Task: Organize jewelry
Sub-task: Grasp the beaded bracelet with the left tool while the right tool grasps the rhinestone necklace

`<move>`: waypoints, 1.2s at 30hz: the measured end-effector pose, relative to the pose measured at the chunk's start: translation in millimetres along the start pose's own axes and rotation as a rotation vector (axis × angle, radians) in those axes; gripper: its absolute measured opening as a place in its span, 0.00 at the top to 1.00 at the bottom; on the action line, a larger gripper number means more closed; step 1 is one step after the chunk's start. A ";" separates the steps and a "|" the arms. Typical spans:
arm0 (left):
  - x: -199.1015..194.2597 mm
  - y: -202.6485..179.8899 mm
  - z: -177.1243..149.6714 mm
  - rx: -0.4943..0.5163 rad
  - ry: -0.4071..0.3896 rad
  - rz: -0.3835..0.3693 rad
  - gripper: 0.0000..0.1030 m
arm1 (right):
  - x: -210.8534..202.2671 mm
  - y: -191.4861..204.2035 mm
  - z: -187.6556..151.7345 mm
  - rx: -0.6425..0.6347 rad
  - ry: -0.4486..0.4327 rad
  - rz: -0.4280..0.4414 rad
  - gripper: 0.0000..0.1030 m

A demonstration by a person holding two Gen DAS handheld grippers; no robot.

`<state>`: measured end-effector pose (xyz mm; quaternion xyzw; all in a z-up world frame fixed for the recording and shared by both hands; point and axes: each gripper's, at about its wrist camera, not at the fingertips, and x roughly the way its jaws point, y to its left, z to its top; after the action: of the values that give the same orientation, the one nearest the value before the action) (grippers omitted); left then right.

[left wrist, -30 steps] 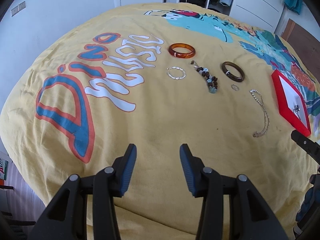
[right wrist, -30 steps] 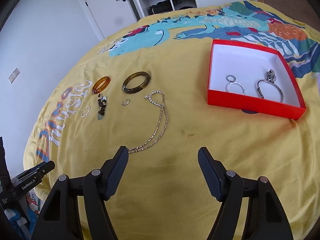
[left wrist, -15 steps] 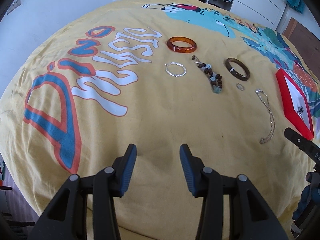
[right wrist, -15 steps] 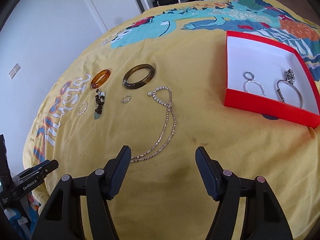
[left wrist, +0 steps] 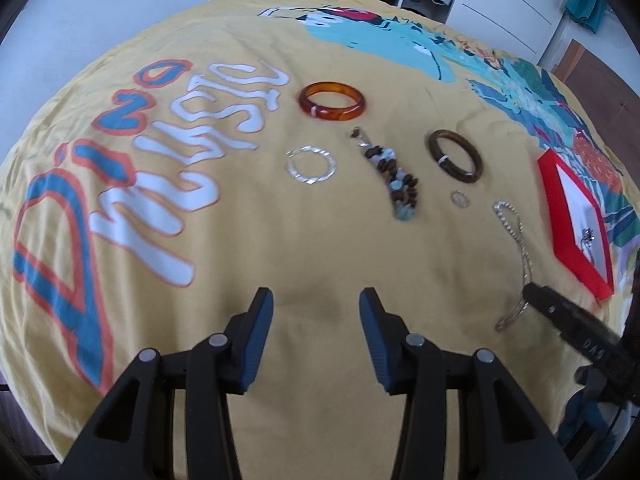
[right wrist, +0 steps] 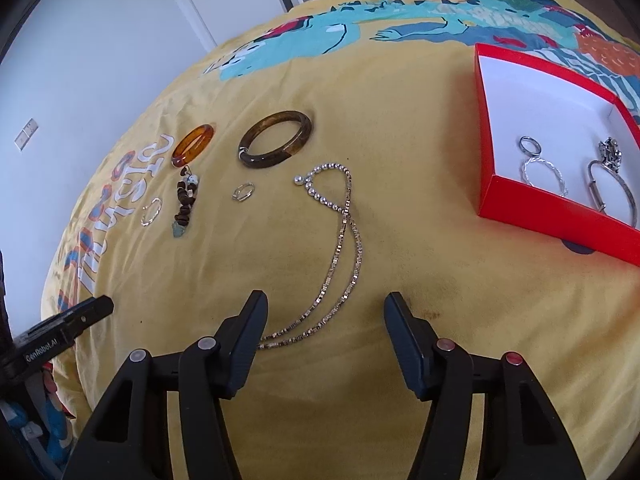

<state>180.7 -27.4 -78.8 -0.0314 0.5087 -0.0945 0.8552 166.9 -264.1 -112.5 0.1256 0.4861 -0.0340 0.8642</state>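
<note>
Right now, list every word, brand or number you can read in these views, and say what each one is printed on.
"Dino" in blue and orange, "music" in white: on the yellow bedspread.
"GenRobot.AI": on the left gripper, right wrist view.
"DAS": all that can be read of the lettering on the right gripper, left wrist view.
Red box and the jewelry: no text visible.

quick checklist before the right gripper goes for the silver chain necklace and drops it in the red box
1. Right gripper over the near end of the silver chain necklace, closing: ok.
2. Nothing pinched between its fingers yet: ok.
3. Chain clear of the small ring and brown bangle: ok.
4. Red box has free white floor beside the pieces inside: ok.
5. Left gripper open, holding nothing, away from the chain: ok.
6. Chain snagged on the yellow bedspread: cannot tell.
</note>
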 end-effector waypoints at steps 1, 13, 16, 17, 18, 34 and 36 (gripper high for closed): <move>1.9 -3.8 4.6 0.001 -0.002 -0.012 0.58 | 1.0 -0.2 0.2 0.001 0.001 0.000 0.46; 40.5 -42.9 62.3 -0.006 -0.016 -0.092 0.58 | 23.5 0.6 13.8 -0.054 0.026 0.009 0.67; 55.0 -50.0 71.6 -0.019 -0.001 -0.104 0.58 | 28.4 -1.2 15.2 -0.061 0.031 0.017 0.68; 60.6 -52.0 74.2 -0.024 0.007 -0.105 0.58 | 29.2 -2.0 15.5 -0.062 0.031 0.019 0.69; 65.7 -52.9 76.0 -0.032 0.014 -0.103 0.58 | 30.1 -2.5 16.0 -0.063 0.032 0.023 0.69; 88.8 -57.4 76.0 -0.053 0.057 -0.104 0.87 | 38.0 -3.3 18.5 -0.048 0.074 0.055 0.90; 84.8 -58.7 72.5 -0.040 0.060 -0.116 0.89 | 36.7 -2.1 16.4 -0.040 0.079 0.060 0.95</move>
<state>276.0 -104.4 -108.5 -0.0749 0.5334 -0.1345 0.8317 199.5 -267.9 -135.9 0.1242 0.5165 0.0066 0.8472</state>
